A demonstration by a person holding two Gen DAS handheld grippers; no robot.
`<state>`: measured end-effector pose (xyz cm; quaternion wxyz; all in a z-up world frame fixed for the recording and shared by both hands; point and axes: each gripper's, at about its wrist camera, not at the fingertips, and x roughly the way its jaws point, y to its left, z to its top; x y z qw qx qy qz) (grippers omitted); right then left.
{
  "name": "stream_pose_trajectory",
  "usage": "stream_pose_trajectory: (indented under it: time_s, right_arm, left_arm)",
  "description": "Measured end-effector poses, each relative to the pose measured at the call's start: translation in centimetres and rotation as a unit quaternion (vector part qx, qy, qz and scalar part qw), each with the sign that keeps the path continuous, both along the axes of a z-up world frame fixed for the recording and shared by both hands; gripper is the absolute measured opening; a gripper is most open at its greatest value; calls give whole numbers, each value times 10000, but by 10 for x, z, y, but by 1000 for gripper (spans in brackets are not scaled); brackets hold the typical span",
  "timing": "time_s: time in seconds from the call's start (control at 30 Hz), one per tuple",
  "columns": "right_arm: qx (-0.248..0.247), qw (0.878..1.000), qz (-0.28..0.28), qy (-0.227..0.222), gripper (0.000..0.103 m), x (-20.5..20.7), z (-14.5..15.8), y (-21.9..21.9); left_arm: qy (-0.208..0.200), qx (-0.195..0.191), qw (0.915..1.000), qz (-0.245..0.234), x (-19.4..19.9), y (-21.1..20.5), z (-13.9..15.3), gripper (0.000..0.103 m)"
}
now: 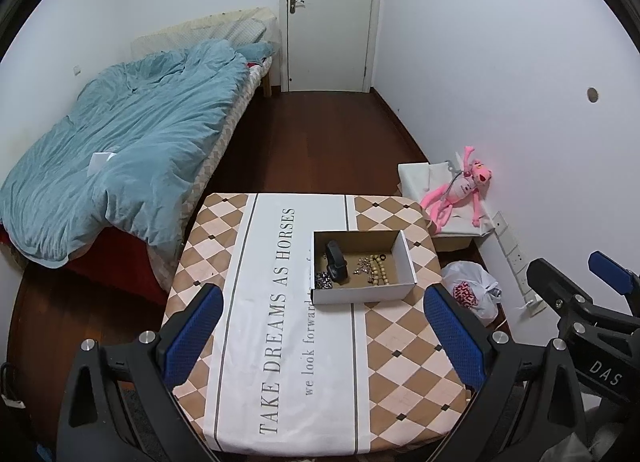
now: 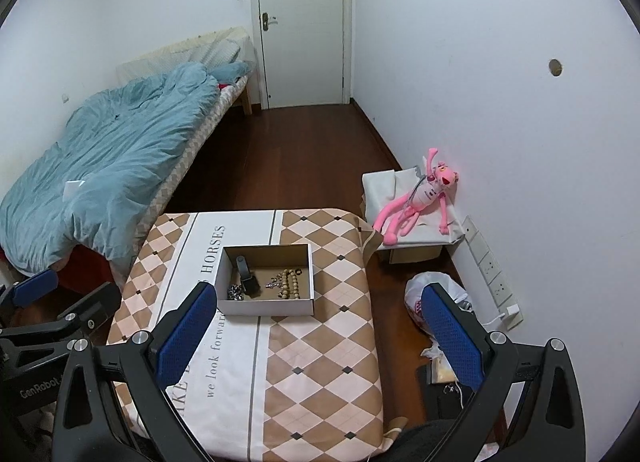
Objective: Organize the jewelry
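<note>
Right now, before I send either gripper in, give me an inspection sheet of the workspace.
Surface: table under a diamond-patterned brown and white cloth with printed lettering; bare apart from the box.
Job's things: open white cardboard box holding a black wristband, a string of beige wooden beads, a small silver chain cluster, a metal charm piece and a small black ring.
Clutter: white plastic bag on the floor.
Grippers: left gripper and right gripper both open, empty, short of the box.
Cables: white plug and lead at the wall sockets.
Surroundings: bed with blue duvet, pink plush toy, closed white door.
</note>
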<state>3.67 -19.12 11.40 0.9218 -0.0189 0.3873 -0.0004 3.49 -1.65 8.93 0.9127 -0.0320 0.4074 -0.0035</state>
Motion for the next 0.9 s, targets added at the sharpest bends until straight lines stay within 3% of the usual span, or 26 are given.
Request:
stream_pose_trajectory:
  time_s: [0.53,0.9]
  right_arm:
    - [-160,9974,14,701,103,94,-39,2]
    - [-256,9924,-7,1206,103,124,-70,-2]
  left_arm:
    - [787,218,9967,-36,79,-2,-35,102]
    - [1074,181,9941,12,101,-2,-56,102]
